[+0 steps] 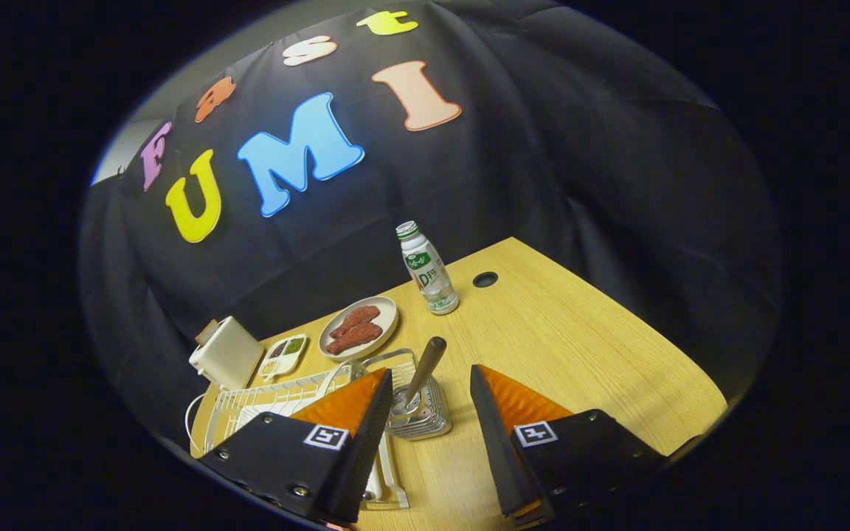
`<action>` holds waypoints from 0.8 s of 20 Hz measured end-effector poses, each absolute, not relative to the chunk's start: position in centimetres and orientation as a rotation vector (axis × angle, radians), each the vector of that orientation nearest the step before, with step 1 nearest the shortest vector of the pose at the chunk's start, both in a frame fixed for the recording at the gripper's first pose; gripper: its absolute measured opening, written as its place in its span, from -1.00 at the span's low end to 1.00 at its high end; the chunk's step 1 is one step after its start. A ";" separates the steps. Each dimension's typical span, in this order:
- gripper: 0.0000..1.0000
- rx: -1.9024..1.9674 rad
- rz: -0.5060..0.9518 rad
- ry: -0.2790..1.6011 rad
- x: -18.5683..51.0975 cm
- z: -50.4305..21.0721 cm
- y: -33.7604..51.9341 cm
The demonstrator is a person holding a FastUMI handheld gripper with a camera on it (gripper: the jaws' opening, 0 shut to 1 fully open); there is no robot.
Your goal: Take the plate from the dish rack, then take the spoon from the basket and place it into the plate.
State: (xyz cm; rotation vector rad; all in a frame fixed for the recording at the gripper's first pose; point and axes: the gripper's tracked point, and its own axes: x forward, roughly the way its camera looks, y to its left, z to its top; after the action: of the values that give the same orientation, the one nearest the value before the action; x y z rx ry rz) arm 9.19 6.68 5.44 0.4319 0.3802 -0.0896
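A spoon (431,355) with a brown handle stands tilted in a small shiny wire basket (425,419) on the wooden table (580,354). My gripper (431,372) is open and hovers above the table, with the spoon's handle and the basket just ahead, between the two fingers and touching neither. To the left of the basket sits a white wire dish rack (270,402), partly hidden behind the left finger. I cannot make out a plate inside it.
Beyond the basket lies a beige plate (384,313) with reddish-brown food. A small divided dish (282,355) and a white box-like appliance (226,352) stand to its left. An upright drink bottle (427,269) and a round table hole (485,279) lie further back.
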 end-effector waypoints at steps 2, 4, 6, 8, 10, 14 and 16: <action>0.33 0.463 -0.106 0.382 10.5 5.1 6.3; 0.26 0.508 -0.086 0.390 11.8 4.7 7.1; -0.31 0.520 -0.084 0.417 12.4 4.1 7.3; -0.48 0.523 -0.082 0.397 12.8 4.4 7.4; -0.66 0.506 -0.085 0.367 12.8 5.5 7.8; -0.83 0.385 -0.072 0.333 13.6 6.2 8.3; -0.83 0.357 -0.057 0.314 13.8 7.2 8.6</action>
State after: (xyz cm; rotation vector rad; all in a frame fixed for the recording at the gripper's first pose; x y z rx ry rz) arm 13.77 8.55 7.23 0.3571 0.3139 -0.0571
